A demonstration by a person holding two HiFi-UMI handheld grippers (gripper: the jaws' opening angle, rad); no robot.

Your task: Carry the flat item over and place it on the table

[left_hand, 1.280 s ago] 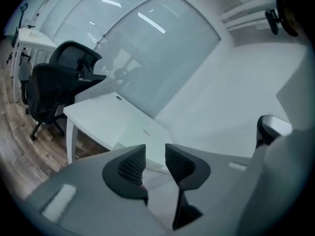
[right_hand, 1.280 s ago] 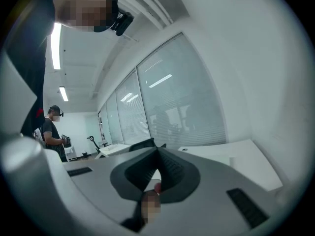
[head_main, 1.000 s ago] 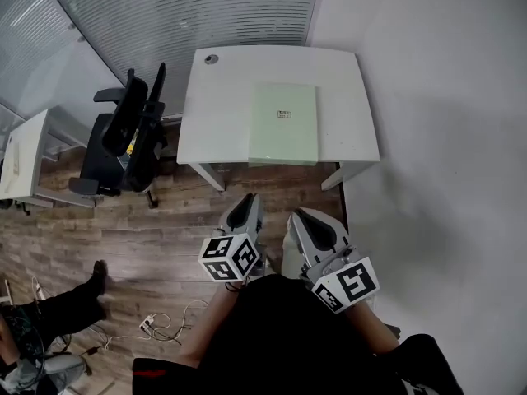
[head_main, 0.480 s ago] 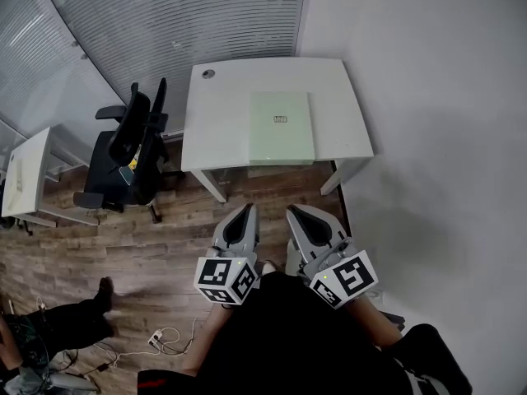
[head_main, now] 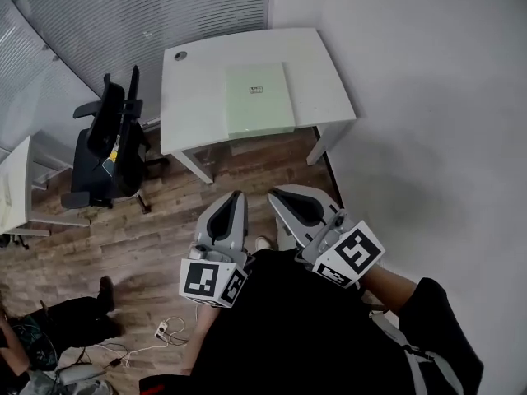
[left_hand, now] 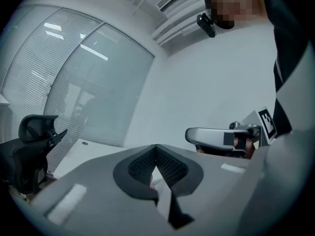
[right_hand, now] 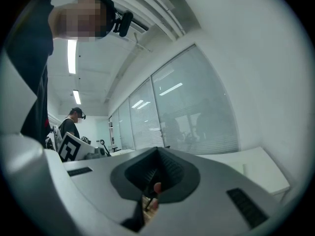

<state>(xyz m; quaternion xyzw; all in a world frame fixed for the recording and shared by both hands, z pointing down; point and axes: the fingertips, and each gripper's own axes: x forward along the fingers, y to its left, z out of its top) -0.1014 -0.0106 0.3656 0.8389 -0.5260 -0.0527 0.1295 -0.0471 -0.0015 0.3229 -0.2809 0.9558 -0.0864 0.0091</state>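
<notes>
A pale green, flat rectangular panel (head_main: 259, 99) with a small label at its middle lies on the white rectangular table (head_main: 189, 105). The table stands against the white wall (head_main: 428, 97). The panel sits right of the tabletop's centre, with its near edge at the table's front edge.

We look steeply down on both hand-held tools, which hang well short of the table over the wood-pattern floor (head_main: 132, 229). The left gripper (head_main: 237, 196) has its jaws pressed together with nothing between them. In the left gripper view we see its ribbed dark pads (left_hand: 170, 165) meeting at a point. The right gripper (head_main: 276, 192), just beside it, is likewise closed and carries nothing. In its own view the tips meet, and lower down a small pinkish patch shows through the gap; we cannot tell what it is. Neither tool touches the panel. Each bears a white cube (head_main: 210, 281) printed with black square markers.

A black office chair (head_main: 107, 142) stands left of the table, in front of a glass partition (head_main: 165, 6) hung with horizontal blinds. A white cable and power strip (head_main: 160, 332) lie on the floor at lower left, near a dark shoe (head_main: 100, 286). In the right gripper view another person (right_hand: 74, 122), wearing a cap, stands in the background under ceiling strip lights (right_hand: 72, 55).
</notes>
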